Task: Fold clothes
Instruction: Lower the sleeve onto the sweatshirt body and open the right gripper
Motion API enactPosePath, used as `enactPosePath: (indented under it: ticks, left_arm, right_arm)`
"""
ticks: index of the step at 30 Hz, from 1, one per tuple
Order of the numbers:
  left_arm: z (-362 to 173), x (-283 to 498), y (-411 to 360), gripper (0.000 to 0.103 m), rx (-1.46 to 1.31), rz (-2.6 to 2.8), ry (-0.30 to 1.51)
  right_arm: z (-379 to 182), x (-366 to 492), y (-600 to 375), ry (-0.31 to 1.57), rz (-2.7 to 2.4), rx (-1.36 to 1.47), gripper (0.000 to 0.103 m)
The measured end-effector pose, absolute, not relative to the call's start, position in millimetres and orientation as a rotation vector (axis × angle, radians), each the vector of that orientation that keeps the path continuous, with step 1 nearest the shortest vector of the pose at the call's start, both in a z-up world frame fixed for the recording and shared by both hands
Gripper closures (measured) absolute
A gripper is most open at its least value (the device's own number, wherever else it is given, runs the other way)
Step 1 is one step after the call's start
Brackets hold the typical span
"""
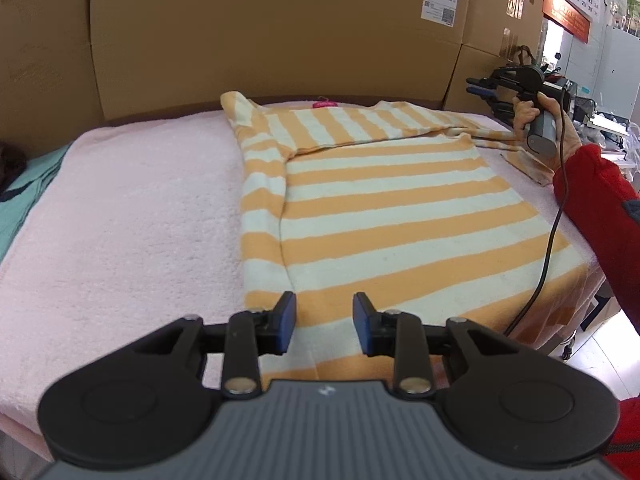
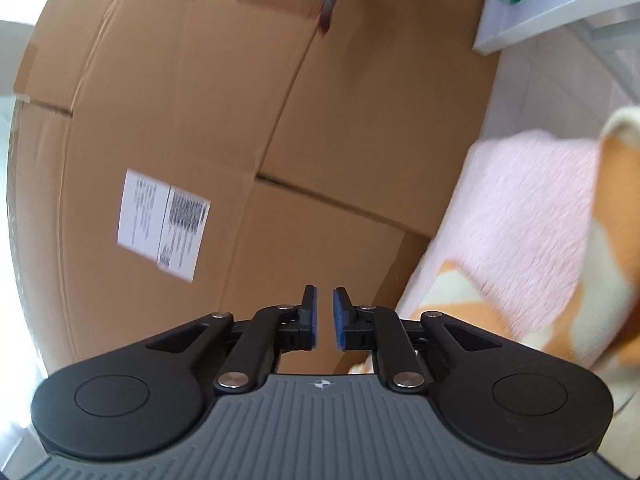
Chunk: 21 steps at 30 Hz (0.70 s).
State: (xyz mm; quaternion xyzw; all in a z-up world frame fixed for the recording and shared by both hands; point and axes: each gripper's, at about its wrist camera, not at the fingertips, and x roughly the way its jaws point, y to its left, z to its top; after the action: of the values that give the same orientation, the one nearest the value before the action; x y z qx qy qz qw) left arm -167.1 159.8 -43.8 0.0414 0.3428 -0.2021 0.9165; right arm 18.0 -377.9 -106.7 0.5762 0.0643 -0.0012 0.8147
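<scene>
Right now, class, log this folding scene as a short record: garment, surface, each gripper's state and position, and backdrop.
garment: orange-and-white striped shirt, lying flat, left side and a sleeve folded in
surface: pink towel beneath the shirt
left gripper: open, empty, over the shirt's near hem
right gripper: narrowly open, empty, off the shirt, facing the boxes
backdrop: cardboard boxes behind the table

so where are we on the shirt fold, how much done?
Partway. Done: the striped shirt lies flat on the pink towel, its left side and a sleeve already folded in. In hand: nothing; left gripper hangs open over the hem, right gripper is off the cloth, jaws slightly apart. Left: the right sleeve and the bottom-up fold.
</scene>
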Motion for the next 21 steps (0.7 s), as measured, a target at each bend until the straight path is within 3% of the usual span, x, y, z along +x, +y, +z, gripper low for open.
enactPosePath:
  ticks: [7, 16, 21]
  left_arm:
    - [-41, -168, 153, 0.057, 0.161, -0.404, 0.697]
    - [-50, -171, 155, 0.052, 0.159, -0.364, 0.662]
    - [-54, -173, 154, 0.052, 0.154, -0.350, 0.635]
  right_arm:
    - [-87, -4, -333, 0.427, 0.055, 1.060, 0.073]
    - [-103, 12, -275, 0.582, 0.042, 1.060, 0.074]
    - [-106, 25, -253, 0.566, -0.050, 1.072, 0.072]
